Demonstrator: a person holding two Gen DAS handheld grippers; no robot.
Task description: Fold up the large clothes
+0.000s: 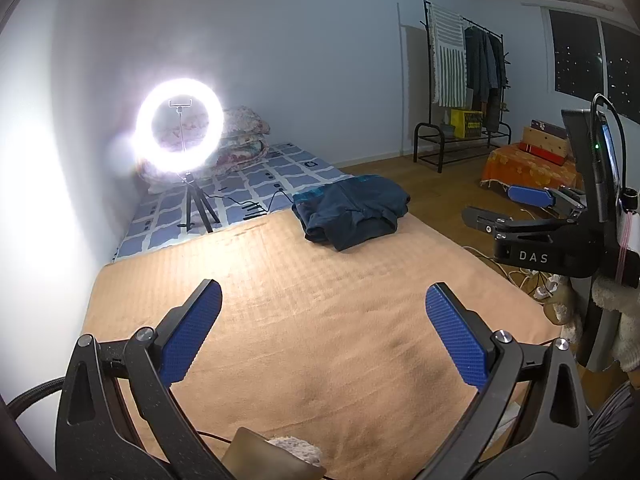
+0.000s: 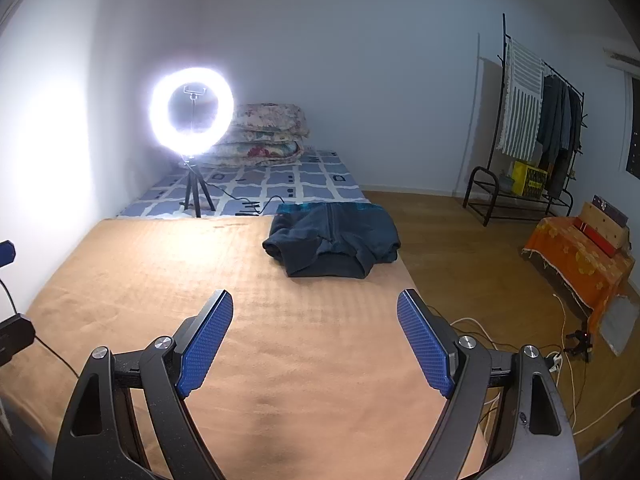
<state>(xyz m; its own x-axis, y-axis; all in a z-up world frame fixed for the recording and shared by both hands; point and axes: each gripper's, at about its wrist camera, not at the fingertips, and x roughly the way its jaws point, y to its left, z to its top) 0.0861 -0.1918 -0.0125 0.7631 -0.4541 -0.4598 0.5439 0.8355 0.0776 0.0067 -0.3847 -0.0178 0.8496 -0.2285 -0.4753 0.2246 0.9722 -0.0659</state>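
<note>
We saw the dark garment (image 2: 334, 240) lying already bundled at the far right edge of the tan blanket (image 2: 160, 280) on the bed. It looked soft, thick and floppy, not slippery; we judged its hem corners the best hold. Left hand-held gripper (image 1: 324, 332) and right hand-held gripper (image 2: 316, 340) both stood wide, empty

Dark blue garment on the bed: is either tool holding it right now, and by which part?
Nothing is held. Both the left tool and the right tool are open and empty above the tan blanket; the dark blue garment lies folded at the blanket's far edge, untouched.
</note>
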